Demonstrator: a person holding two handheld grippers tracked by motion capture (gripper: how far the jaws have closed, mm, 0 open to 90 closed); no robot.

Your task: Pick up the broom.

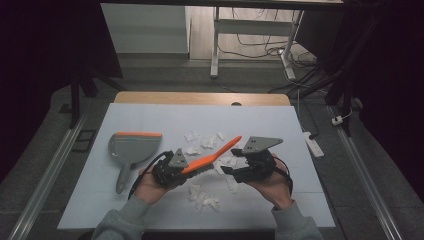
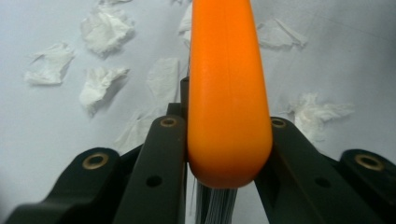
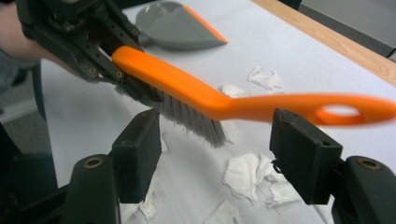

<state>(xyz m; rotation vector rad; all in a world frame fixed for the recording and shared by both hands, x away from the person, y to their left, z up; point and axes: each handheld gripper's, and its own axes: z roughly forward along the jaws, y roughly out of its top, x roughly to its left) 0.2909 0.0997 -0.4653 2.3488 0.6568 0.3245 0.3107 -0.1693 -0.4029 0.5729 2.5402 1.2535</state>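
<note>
An orange hand brush (image 1: 212,157) with grey bristles hangs slantwise over the white table sheet (image 1: 150,117), handle pointing up and right. My left gripper (image 1: 192,170) is shut on its bristle end; in the left gripper view the orange back (image 2: 229,93) sits clamped between the two black jaws. My right gripper (image 1: 227,167) stands open just right of the brush. In the right gripper view the brush (image 3: 187,88) crosses beyond the spread fingertips of the right gripper (image 3: 215,149), untouched, with the left gripper (image 3: 88,42) holding it at upper left.
A grey dustpan (image 1: 132,147) with an orange lip lies at the left of the sheet, also seen as the dustpan (image 3: 180,30) far off. Several torn white paper scraps (image 1: 202,197) lie under and around the brush. Wooden table edge (image 1: 200,97) runs along the back.
</note>
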